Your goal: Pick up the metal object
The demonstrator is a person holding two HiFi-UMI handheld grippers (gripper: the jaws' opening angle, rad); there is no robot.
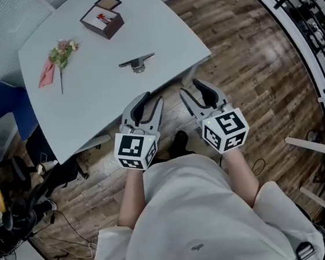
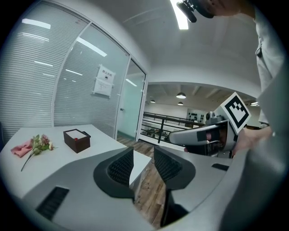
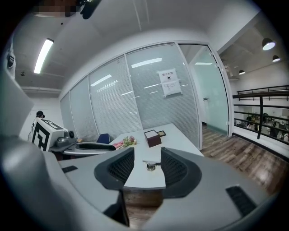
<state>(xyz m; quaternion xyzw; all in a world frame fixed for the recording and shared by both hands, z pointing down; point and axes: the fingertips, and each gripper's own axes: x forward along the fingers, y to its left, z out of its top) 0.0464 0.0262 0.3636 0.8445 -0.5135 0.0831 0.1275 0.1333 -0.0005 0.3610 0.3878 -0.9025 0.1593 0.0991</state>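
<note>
Table (image 1: 95,99) edge near | metal object (image 1: 137,62) inboard | left claw (image 1: 152,98) released | right claw (image 1: 190,88) released

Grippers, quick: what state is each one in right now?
Left gripper: open, holding nothing.
Right gripper: open, holding nothing; the metal object lies on the table.

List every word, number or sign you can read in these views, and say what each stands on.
No text is legible.
Paper notice on the glass wall: print too small to read.
Marker cubes: square patterns only, no words.
Small mark on the shirt: too small to read.
</note>
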